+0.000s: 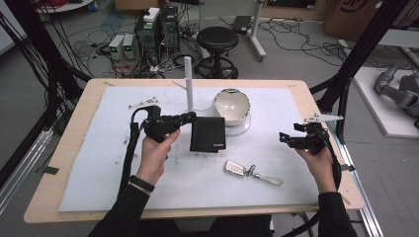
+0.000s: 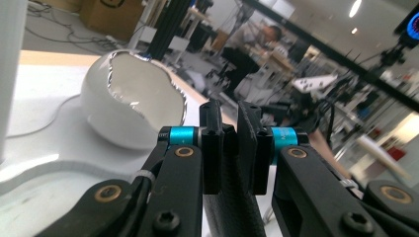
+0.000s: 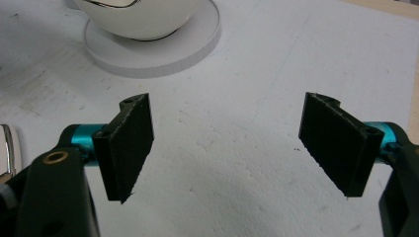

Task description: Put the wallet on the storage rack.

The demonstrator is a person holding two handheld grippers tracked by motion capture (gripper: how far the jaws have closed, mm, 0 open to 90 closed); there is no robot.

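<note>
Wallet (image 1: 208,134), black and flat, is being gripped at its left edge by the left gripper (image 1: 190,117), whose jaws are being pressed closed on it, just in front of the white bowl (image 1: 231,105). The right gripper (image 1: 285,138) is being held near the table's right edge with its jaws spread wide over bare white mat (image 1: 99,163). A car key (image 1: 235,168) is lying on the mat. Beyond the wooden table (image 1: 64,148), cables, computer boxes (image 1: 148,29) and a black stool (image 1: 217,42) are being seen on the grey floor.

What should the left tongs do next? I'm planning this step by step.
Probably carry the black wallet on toward the white bowl: the left tongs are shut on its edge, the bowl lies just beyond, and the right tongs wait open and empty.
</note>
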